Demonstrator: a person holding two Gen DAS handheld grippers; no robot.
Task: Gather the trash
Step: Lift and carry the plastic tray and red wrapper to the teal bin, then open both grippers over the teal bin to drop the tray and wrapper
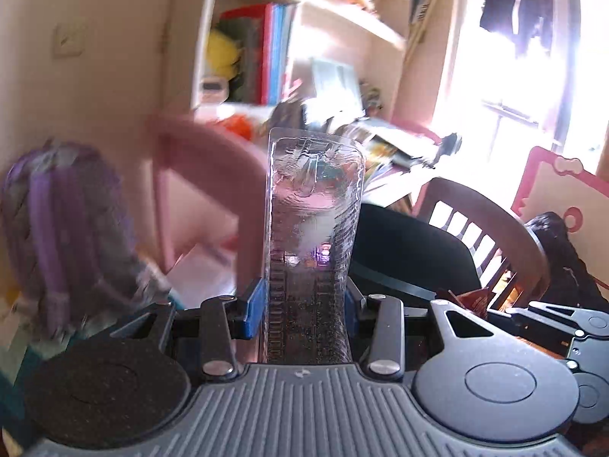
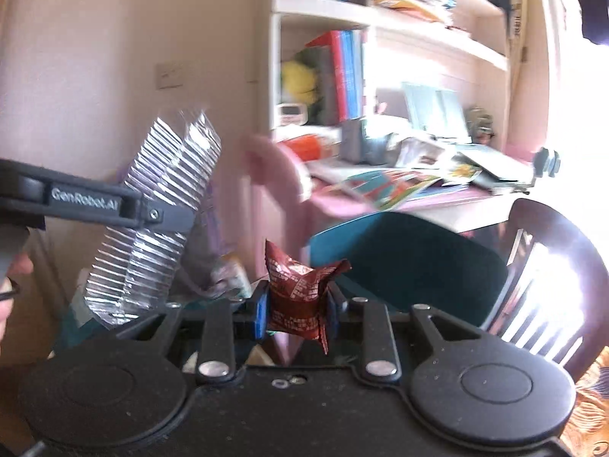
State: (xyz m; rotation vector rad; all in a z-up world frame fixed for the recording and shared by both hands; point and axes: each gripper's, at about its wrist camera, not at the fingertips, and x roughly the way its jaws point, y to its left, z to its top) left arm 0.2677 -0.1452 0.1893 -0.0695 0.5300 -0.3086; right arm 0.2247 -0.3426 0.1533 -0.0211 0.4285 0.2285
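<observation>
A clear ribbed plastic tray (image 1: 314,228) stands upright between the blue pads of my left gripper (image 1: 304,304), which is shut on it. The same tray (image 2: 152,221) shows at the left of the right wrist view, with the left gripper's arm across it. My right gripper (image 2: 295,312) is shut on a crumpled red snack wrapper (image 2: 297,293), which sticks up between its pads. Part of the right gripper and the red wrapper (image 1: 472,299) appear at the lower right of the left wrist view. Both grippers are held up in the air, facing a cluttered desk.
A pink desk (image 2: 380,202) with scattered magazines and papers lies ahead, under white shelves (image 2: 323,3) of books. A dark teal chair (image 2: 411,259) and a wooden slatted chair (image 2: 548,274) stand in front. A purple backpack (image 1: 64,228) hangs at the left. A bright window is at the right.
</observation>
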